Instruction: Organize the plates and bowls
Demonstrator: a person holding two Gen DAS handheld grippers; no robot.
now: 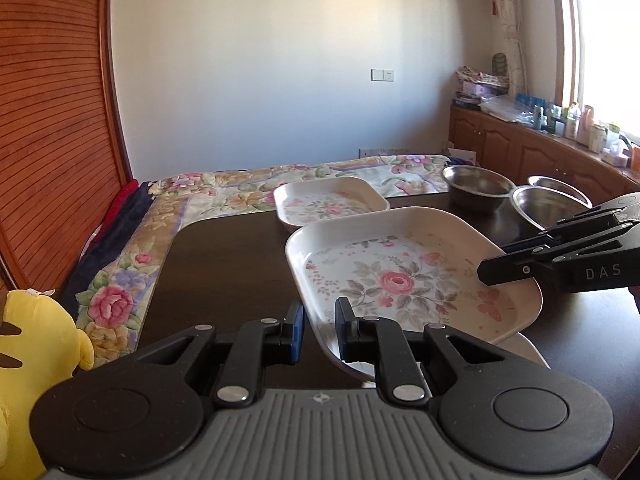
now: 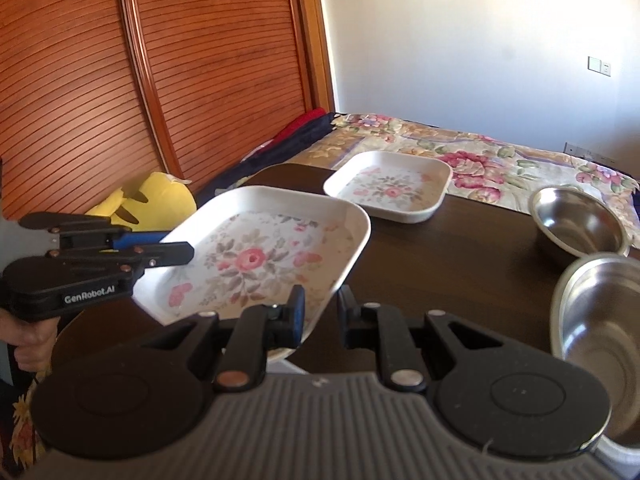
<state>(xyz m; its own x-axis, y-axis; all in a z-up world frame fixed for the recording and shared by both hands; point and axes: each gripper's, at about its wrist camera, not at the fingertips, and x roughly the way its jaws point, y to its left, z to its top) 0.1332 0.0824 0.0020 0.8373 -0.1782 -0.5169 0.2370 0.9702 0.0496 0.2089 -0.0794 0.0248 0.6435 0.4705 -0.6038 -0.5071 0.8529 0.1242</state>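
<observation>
A large white floral plate (image 1: pixel 400 276) is held above the dark table (image 1: pixel 224 256) by both grippers. My left gripper (image 1: pixel 320 320) is shut on its left rim, and my right gripper (image 2: pixel 320 308) is shut on its right rim. The plate also shows in the right wrist view (image 2: pixel 260 256). Another white dish lies under it, only its edge showing (image 1: pixel 528 348). A smaller floral plate (image 1: pixel 328 202) lies farther back on the table. Two steel bowls (image 1: pixel 476 188) (image 1: pixel 544 200) stand at the right, with a third rim behind.
A bed with a floral cover (image 1: pixel 224 192) borders the table on the far and left sides. A yellow plush toy (image 1: pixel 36 344) lies at the left. A wooden wardrobe (image 1: pixel 52 120) stands behind it. A cluttered counter (image 1: pixel 560 136) runs under the window.
</observation>
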